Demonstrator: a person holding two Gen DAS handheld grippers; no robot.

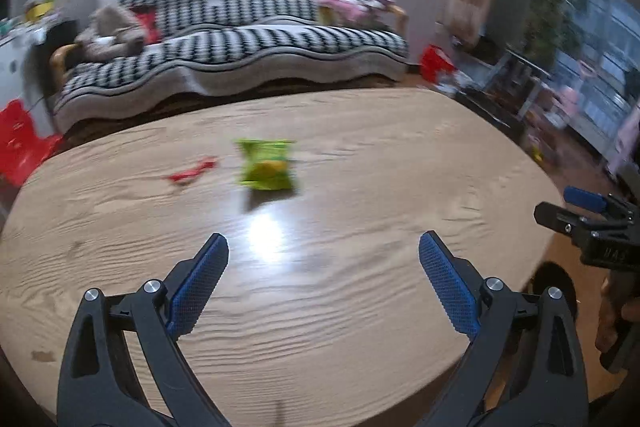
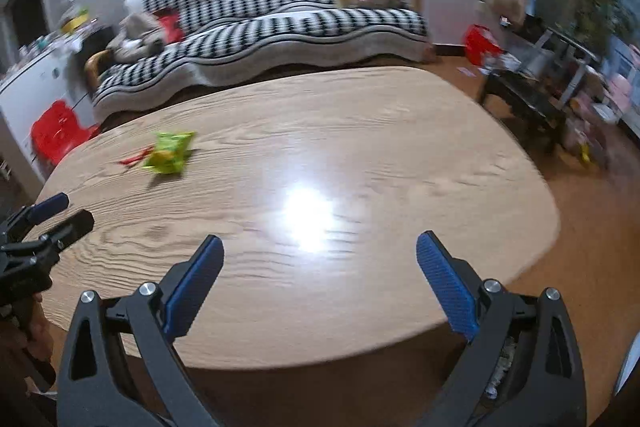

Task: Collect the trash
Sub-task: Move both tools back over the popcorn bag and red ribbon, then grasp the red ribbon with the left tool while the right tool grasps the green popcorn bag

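Note:
A green snack wrapper point(image 1: 266, 165) lies on the oval wooden table point(image 1: 360, 155), with a thin red wrapper point(image 1: 192, 173) just to its left. My left gripper point(image 1: 323, 245) hovers open above the table's near part, short of both wrappers, nothing between its fingers. In the right wrist view the green snack wrapper point(image 2: 170, 151) and red wrapper point(image 2: 136, 157) sit far left on the table point(image 2: 360, 131). My right gripper point(image 2: 319, 247) is open and empty over the near edge. Each gripper shows at the other view's side, the right gripper point(image 1: 576, 207) and the left gripper point(image 2: 60, 213).
A black-and-white patterned sofa point(image 1: 240, 39) stands behind the table. Red plastic stools point(image 2: 60, 131) sit at the left, a red bag point(image 2: 480, 43) and a dark low table point(image 2: 524, 95) with clutter at the right. Below the right gripper is a bin with crumpled scraps point(image 2: 502, 367).

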